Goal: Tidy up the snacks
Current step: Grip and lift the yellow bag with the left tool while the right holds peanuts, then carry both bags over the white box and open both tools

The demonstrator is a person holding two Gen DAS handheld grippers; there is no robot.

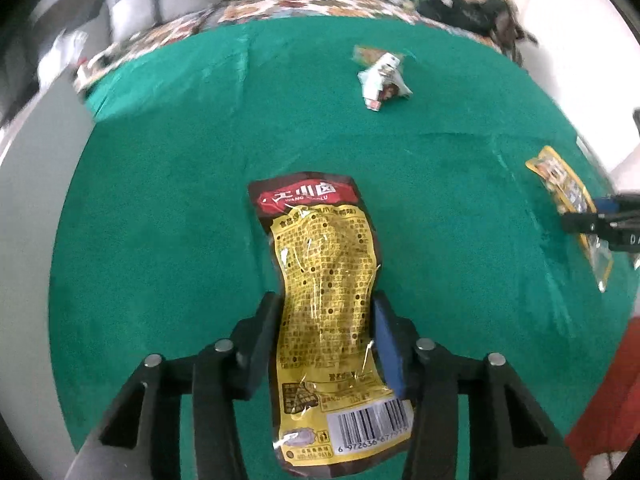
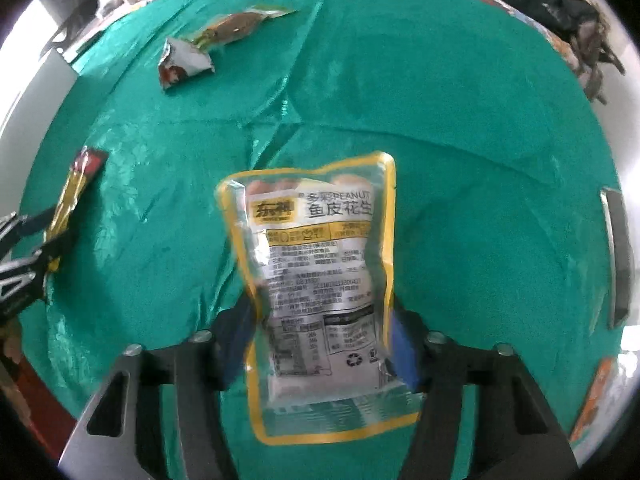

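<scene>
My left gripper (image 1: 326,300) is shut on a yellow and dark-brown snack pouch (image 1: 320,248), its pads pressing the pouch's two long sides, barcode end towards the camera. My right gripper (image 2: 320,308) is shut on a clear peanut pouch with a yellow rim (image 2: 316,248), held the same way. Both pouches hang over the green tablecloth (image 1: 160,200). In the left wrist view the right gripper's fingers (image 1: 600,220) show at the right edge with the peanut pouch (image 1: 560,184).
A crumpled white packet (image 2: 184,62) and a green-brown packet (image 2: 236,26) lie at the far side of the cloth. Dark clothing (image 1: 472,4) is piled at the far right corner. A grey-rimmed object (image 2: 618,256) and an orange packet (image 2: 596,396) sit at the right edge.
</scene>
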